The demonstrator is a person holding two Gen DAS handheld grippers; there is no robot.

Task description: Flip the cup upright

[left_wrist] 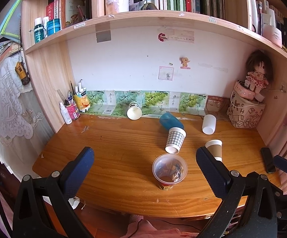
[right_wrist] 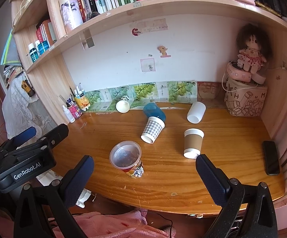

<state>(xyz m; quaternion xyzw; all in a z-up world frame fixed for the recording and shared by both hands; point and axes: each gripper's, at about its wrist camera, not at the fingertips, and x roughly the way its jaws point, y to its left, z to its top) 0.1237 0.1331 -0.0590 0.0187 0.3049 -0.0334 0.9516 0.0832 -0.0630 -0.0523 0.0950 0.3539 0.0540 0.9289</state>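
Several cups sit on the wooden desk (left_wrist: 111, 170). A clear plastic cup (left_wrist: 169, 170) (right_wrist: 126, 158) stands upright near the front. A checked paper cup (left_wrist: 174, 140) (right_wrist: 152, 130) lies on its side against a tipped blue cup (left_wrist: 170, 120) (right_wrist: 154, 110). A brown-sleeved paper cup (left_wrist: 215, 148) (right_wrist: 192, 142) stands mouth down. A white cup (left_wrist: 209, 124) (right_wrist: 196, 112) and a white patterned cup (left_wrist: 134, 111) (right_wrist: 123, 104) lie at the back. My left gripper (left_wrist: 144, 156) is open and empty above the front edge. My right gripper (right_wrist: 144, 162) is open and empty, just short of the brown cup.
A black phone (right_wrist: 271, 160) lies at the desk's right edge. A printed bag with a doll (right_wrist: 244, 99) stands in the back right corner. A pen holder and bottles (right_wrist: 74, 107) stand at the back left. A bookshelf (right_wrist: 143, 8) hangs overhead.
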